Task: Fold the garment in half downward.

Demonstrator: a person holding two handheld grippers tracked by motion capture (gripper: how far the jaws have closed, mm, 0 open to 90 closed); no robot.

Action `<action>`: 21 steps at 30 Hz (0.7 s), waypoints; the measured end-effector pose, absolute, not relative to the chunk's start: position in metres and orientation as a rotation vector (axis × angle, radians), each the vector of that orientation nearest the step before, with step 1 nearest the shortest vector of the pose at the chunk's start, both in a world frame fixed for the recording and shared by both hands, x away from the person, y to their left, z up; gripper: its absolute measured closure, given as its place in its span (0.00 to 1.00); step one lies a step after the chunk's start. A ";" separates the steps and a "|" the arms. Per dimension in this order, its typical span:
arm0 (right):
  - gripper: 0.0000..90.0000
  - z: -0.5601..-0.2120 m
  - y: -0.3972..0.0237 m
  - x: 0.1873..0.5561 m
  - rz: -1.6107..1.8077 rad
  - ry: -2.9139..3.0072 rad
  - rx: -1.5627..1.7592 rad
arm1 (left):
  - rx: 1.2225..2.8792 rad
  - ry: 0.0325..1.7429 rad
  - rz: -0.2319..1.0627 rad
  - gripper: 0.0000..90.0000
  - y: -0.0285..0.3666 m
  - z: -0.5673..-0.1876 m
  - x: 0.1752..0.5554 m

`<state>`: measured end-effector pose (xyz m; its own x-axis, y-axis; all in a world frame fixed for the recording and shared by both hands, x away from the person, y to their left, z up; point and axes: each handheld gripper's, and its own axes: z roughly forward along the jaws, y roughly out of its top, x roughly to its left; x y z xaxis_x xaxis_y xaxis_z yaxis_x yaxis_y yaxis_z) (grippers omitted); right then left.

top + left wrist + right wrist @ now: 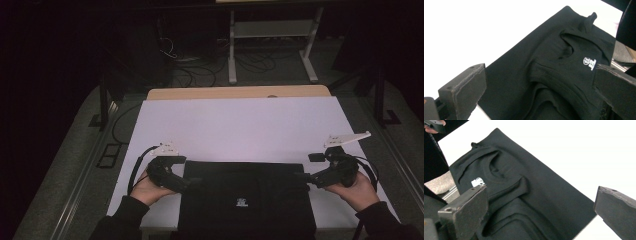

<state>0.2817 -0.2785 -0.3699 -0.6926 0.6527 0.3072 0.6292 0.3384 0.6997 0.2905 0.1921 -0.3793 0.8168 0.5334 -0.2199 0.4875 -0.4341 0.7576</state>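
A folded black garment lies flat at the near edge of the white surface, its neckline turned toward the person and a small white label showing at the collar. In the left gripper view the neck opening and label sit just beyond the gripper's own jaws, with the cloth stacked in several layers; the right gripper view shows the same collar and label from the opposite side.

The left gripper hangs at the garment's left edge, the right gripper at its right edge, each pointing inward over the cloth. Both sets of jaws stand wide apart and grip nothing: in the two gripper views the garment is seen between the black jaws, apart from them.

The person's hands come in from the near side, dark sleeves at the wrists. Beyond the surface, cables trail across the floor beside a white frame.
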 end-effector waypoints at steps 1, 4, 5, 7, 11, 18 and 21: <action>0.00 -0.369 -0.280 0.283 1.309 2.538 1.230 | 2.106 0.745 0.066 0.00 0.192 -0.379 0.292; 0.00 -0.367 -0.285 0.285 1.304 2.532 1.225 | 2.108 0.746 0.075 0.00 0.192 -0.377 0.293; 0.00 -0.367 -0.286 0.286 1.300 2.534 1.220 | 2.109 0.740 0.078 0.00 0.192 -0.377 0.295; 0.00 -0.365 -0.287 0.287 1.295 2.530 1.217 | 2.114 0.736 0.084 0.00 0.192 -0.375 0.297; 0.00 -0.365 -0.289 0.290 1.289 2.532 1.205 | 2.119 0.739 0.086 0.00 0.192 -0.373 0.302; 0.00 -0.370 -0.289 0.298 1.251 2.547 1.214 | 2.152 0.718 0.100 0.00 0.194 -0.371 0.313; 0.00 -0.372 -0.289 0.301 1.245 2.547 1.218 | 2.146 0.727 0.097 0.00 0.195 -0.373 0.317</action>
